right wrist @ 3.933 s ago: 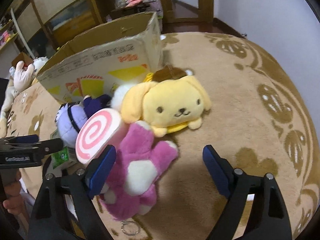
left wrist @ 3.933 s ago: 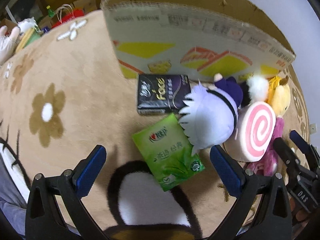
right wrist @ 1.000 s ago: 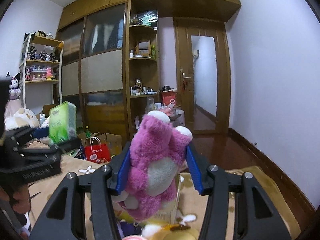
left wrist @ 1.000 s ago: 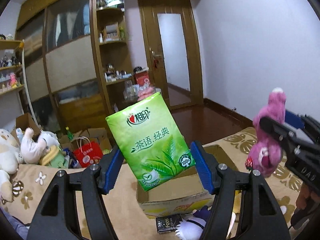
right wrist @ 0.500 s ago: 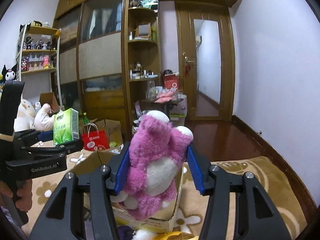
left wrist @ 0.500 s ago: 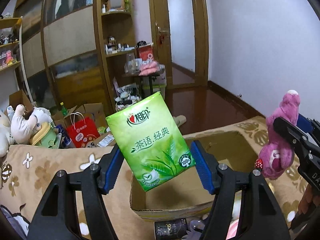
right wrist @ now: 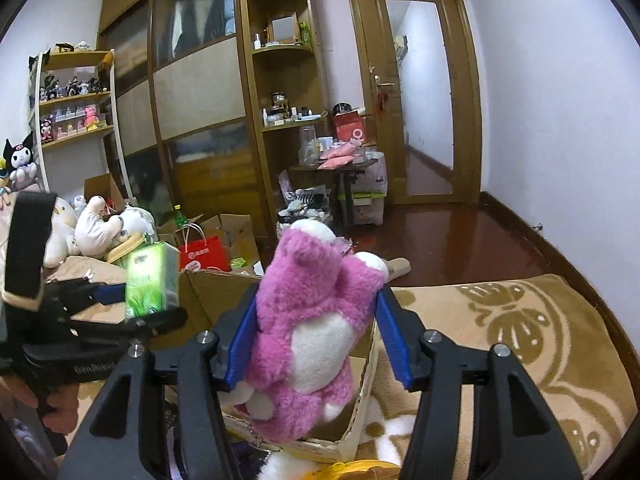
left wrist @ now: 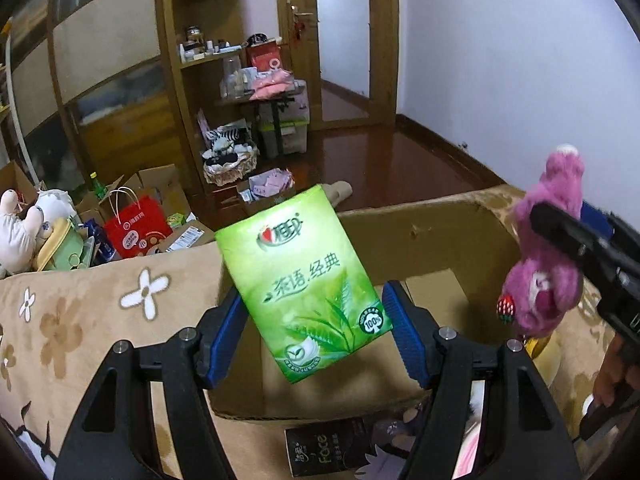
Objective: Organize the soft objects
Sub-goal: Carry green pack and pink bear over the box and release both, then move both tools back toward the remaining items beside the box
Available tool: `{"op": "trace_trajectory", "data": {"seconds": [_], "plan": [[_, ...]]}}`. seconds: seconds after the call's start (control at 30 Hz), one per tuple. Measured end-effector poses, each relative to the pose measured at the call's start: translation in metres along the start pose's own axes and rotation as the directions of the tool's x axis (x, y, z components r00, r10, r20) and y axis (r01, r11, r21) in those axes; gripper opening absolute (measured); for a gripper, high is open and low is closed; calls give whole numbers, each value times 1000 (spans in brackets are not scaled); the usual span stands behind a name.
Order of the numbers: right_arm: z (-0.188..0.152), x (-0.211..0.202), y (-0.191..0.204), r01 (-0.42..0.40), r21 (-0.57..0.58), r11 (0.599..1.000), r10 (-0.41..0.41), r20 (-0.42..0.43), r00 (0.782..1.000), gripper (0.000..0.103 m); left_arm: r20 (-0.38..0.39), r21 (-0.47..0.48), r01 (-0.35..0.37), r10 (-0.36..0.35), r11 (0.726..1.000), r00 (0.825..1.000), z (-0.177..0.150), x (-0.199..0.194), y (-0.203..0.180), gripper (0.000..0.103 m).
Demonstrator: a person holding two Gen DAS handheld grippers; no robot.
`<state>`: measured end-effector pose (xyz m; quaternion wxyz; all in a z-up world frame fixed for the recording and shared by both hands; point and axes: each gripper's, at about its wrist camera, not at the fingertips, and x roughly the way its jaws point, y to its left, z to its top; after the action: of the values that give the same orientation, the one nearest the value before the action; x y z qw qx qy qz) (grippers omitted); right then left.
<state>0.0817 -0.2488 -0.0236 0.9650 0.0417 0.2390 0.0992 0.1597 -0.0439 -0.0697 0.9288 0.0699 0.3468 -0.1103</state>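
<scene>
A green tissue pack (left wrist: 304,288) hangs tilted between the blue pads of my left gripper (left wrist: 312,312), which is shut on it above the open cardboard box (left wrist: 420,208). My right gripper (right wrist: 318,312) carries a pink plush bear (right wrist: 312,320) over the box's right side (right wrist: 360,432). Its jaws are opening: the left pad presses the bear's side, the right pad touches only its arm. The left wrist view has the bear (left wrist: 544,272) and the right gripper (left wrist: 580,240) at the far right. In the right wrist view the pack (right wrist: 152,280) and the left gripper (right wrist: 120,312) sit at the left.
The box stands on a beige flowered blanket (left wrist: 100,300). A black tissue pack (left wrist: 324,452) and other plush toys lie in front of the box. Beyond are a red bag (left wrist: 136,224), cartons, white plush toys (left wrist: 20,236), shelves and a dark wooden floor.
Both grippers have sunk towards the box with their loads, and the views tilt down onto it. The right gripper's pads stand slightly wider around the bear.
</scene>
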Motion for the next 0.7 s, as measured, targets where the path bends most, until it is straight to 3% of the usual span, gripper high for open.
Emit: {"op": "trace_trajectory", "data": {"seconds": [0.13, 0.27, 0.43, 0.7], "plan": [[0, 2, -6, -36, 15, 999, 37, -21, 999, 62, 0, -4, -18, 18, 1000, 1000, -4, -2, -4, 68], [-1, 3, -8, -58, 36, 998, 59, -34, 998, 63, 6, -20, -37, 37, 999, 999, -8, -8, -2, 85], [-4, 3, -6, -23, 17, 1000, 24, -54, 998, 66, -3, -28, -40, 40, 999, 999, -8, -15, 2, 95], [-4, -3, -9, -7, 35, 999, 9, -62, 998, 87, -8, -32, -67, 67, 997, 998, -8, -21, 7, 98]]}}
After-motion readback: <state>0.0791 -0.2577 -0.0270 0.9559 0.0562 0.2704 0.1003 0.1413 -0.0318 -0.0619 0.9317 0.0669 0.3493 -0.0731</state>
